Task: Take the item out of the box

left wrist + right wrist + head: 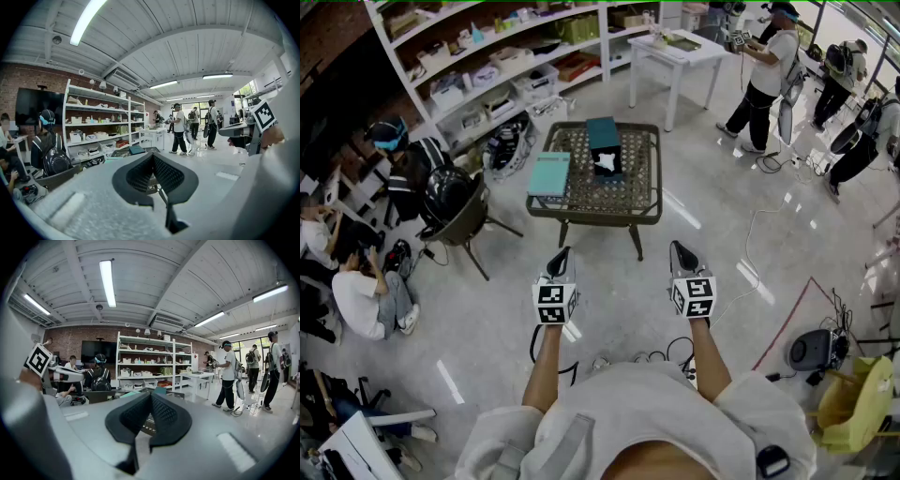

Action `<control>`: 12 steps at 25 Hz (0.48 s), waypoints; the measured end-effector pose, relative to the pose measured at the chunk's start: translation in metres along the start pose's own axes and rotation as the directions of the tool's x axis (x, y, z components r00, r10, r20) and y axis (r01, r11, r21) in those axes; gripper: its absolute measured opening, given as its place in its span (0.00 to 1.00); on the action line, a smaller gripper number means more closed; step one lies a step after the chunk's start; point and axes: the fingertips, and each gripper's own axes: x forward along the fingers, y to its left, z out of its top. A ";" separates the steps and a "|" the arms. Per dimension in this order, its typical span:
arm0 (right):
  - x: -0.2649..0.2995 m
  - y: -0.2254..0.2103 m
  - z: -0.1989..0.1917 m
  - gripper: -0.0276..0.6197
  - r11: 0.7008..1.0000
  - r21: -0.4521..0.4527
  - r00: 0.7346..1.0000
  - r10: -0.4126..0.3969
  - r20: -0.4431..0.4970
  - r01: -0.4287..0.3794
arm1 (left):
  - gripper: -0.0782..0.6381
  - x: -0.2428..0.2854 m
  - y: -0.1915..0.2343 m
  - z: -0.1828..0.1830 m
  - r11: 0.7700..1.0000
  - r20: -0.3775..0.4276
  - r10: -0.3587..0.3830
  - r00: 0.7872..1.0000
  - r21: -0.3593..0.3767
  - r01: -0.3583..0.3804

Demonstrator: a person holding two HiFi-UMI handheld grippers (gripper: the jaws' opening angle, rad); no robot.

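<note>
A dark teal box [602, 133] stands on the low woven table [643, 202], its front open on a white item [605, 162] inside. A flat light-teal lid [549, 173] lies to its left. My left gripper [560, 254] and right gripper [680, 247] hang side by side in the air, well short of the table's near edge, both pointing at it. In the left gripper view the pads of my left gripper [153, 156] meet with nothing between them. The right gripper [150, 395] shows the same in its own view. The teal box [137, 149] peeks out behind the left jaws.
A black round chair [455, 202] stands left of the table, a white table [675, 52] and long shelves [487, 56] behind it. People sit at the left and stand at the back right. Cables, a round grey device [814, 349] and a yellow object [853, 403] lie on the floor at right.
</note>
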 end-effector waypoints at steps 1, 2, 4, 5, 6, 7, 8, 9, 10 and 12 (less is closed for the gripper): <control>-0.001 0.000 -0.003 0.04 1.000 -0.004 1.000 0.004 -0.004 -0.004 | 0.12 0.000 -0.002 0.000 1.000 0.000 0.000 1.000 0.001 0.000; -0.001 0.001 -0.005 0.04 1.000 -0.007 1.000 0.008 -0.007 -0.008 | 0.12 0.000 -0.004 0.000 1.000 0.000 -0.001 1.000 0.001 0.001; -0.003 0.001 -0.008 0.04 1.000 -0.010 1.000 0.016 -0.012 -0.016 | 0.12 0.000 -0.008 0.000 1.000 0.006 -0.004 1.000 -0.005 0.004; -0.004 0.002 -0.009 0.04 1.000 -0.009 1.000 0.020 -0.012 -0.020 | 0.12 0.000 -0.010 0.001 1.000 0.010 -0.005 1.000 -0.008 0.005; -0.005 0.002 -0.009 0.04 1.000 -0.006 1.000 0.026 -0.010 -0.026 | 0.12 -0.001 -0.012 0.002 1.000 0.013 -0.006 1.000 -0.010 0.006; -0.007 0.001 -0.009 0.04 0.999 -0.002 0.999 0.032 -0.005 -0.032 | 0.12 -0.001 -0.014 0.003 1.000 0.016 -0.005 1.000 -0.009 0.005; -0.009 0.001 -0.008 0.04 0.999 0.002 0.999 0.038 0.000 -0.038 | 0.12 -0.001 -0.016 0.004 1.000 0.017 -0.004 1.000 -0.007 0.004; -0.010 0.000 -0.008 0.04 0.999 0.002 0.999 0.042 0.004 -0.042 | 0.12 -0.001 -0.018 0.005 1.000 0.017 -0.003 1.000 -0.004 0.003; -0.011 -0.002 -0.008 0.04 0.999 -0.001 0.999 0.045 0.006 -0.045 | 0.12 0.000 -0.020 0.005 1.000 0.016 -0.001 1.000 -0.001 0.001; -0.011 -0.006 -0.009 0.04 0.999 -0.007 0.999 0.047 0.002 -0.047 | 0.12 0.002 -0.024 0.005 1.000 0.013 0.005 1.000 0.004 -0.005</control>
